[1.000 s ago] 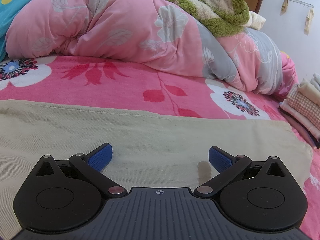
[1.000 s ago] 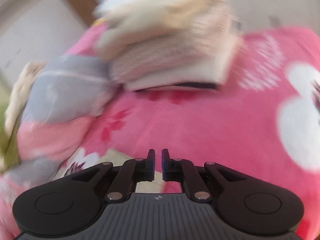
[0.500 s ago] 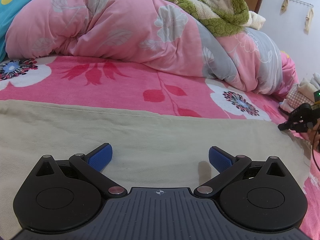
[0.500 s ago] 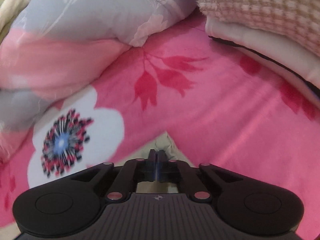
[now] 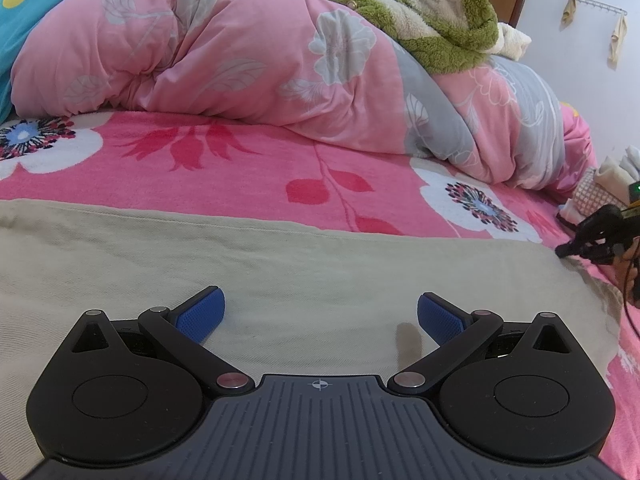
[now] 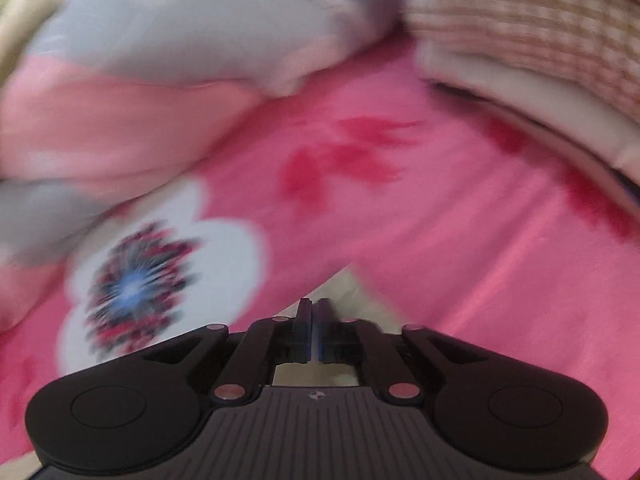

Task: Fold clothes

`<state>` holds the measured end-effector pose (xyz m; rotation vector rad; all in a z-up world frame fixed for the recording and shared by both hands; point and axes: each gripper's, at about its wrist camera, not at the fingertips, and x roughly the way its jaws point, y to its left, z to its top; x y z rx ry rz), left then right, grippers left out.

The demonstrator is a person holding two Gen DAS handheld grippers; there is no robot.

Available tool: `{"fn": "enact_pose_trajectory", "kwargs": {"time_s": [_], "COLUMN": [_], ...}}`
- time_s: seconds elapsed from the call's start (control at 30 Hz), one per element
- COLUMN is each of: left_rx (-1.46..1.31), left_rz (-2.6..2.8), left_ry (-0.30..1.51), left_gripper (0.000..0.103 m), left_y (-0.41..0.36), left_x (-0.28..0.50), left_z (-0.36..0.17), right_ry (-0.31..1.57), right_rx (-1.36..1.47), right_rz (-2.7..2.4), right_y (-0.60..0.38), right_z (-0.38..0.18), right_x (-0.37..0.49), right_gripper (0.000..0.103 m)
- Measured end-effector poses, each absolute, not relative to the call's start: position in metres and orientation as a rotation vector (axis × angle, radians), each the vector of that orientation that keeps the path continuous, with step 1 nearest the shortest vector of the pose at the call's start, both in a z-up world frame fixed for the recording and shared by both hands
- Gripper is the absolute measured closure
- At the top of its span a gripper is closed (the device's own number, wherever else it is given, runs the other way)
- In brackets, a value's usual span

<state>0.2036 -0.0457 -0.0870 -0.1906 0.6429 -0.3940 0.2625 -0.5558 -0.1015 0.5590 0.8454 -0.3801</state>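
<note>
A beige garment [image 5: 280, 272] lies spread flat on the bed, running wide under and ahead of the left gripper [image 5: 320, 314]. That gripper's blue-padded fingers [image 5: 200, 314] stand wide apart just above the cloth, one to each side, with nothing between them. The garment's far edge runs as a straight hem ahead of the fingers, and beyond it the pink flowered bedsheet [image 5: 248, 168] shows.

The garment's right corner [image 6: 348, 284] comes to a point just ahead of the right gripper [image 6: 314, 320]. Its fingers are pressed together; the view is blurred, so it looks as though they pinch that corner, but whether cloth is actually caught between the pads cannot be told for sure. From the left wrist view the right gripper [image 5: 592, 236] appears at the far right, its tip at the garment's right edge, with part of a hand [image 5: 628, 264] behind it.

Past the sheet ahead of the left fingers a bunched pink and grey quilt [image 5: 280, 52] lies heaped, with a green and cream fleece [image 5: 448, 20] on top of it. Ahead and to the right of the right fingers sits a stack of folded clothes [image 6: 540, 40], a checked piece on top of cream layers. A white wall [image 5: 580, 72] with a hook rail stands behind the bed.
</note>
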Motion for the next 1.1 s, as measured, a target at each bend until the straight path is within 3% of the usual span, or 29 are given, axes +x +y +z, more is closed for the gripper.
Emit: {"fn": "enact_pose_trajectory", "kwargs": {"time_s": [0.2, 0.37, 0.43, 0.6, 0.83, 0.93, 1.0, 1.07, 1.1], "left_rx": [-0.189, -0.188, -0.19, -0.19, -0.222, -0.262, -0.265, -0.253, -0.247], "left_rz": [-0.393, -0.393, -0.394, -0.393, -0.408, -0.456, -0.485, -0.507, -0.518], "left_ry": [0.643, 0.643, 0.643, 0.643, 0.644, 0.647, 0.635, 0.617, 0.607], "left_gripper": [0.0, 0.0, 0.0, 0.0, 0.0, 0.0, 0.0, 0.0, 0.0], "left_y": [-0.046, -0.046, -0.046, -0.046, -0.041, -0.037, -0.034, -0.032, -0.03], "left_x": [0.204, 0.204, 0.204, 0.204, 0.203, 0.201, 0.19, 0.174, 0.167], "left_z": [-0.087, -0.087, -0.087, -0.087, -0.085, -0.078, -0.069, -0.058, -0.053], "right_ry": [0.721, 0.813, 0.85, 0.708, 0.678, 0.727, 0.771, 0.771, 0.746], "right_rx": [0.443, 0.523, 0.489, 0.59, 0.559, 0.556, 0.545, 0.593, 0.671], "right_rz": [-0.453, -0.255, -0.37, -0.607, -0.188, -0.048, -0.062, -0.123, -0.176], "right_y": [-0.539, -0.529, -0.544, -0.579, -0.474, -0.446, -0.444, -0.467, -0.488], "right_z": [-0.064, -0.078, -0.094, -0.084, -0.059, -0.072, -0.087, -0.098, -0.099], "right_x": [0.221, 0.171, 0.157, 0.122, 0.107, 0.113, 0.112, 0.102, 0.09], "right_gripper": [0.098, 0.096, 0.103, 0.098, 0.096, 0.092, 0.093, 0.103, 0.103]}}
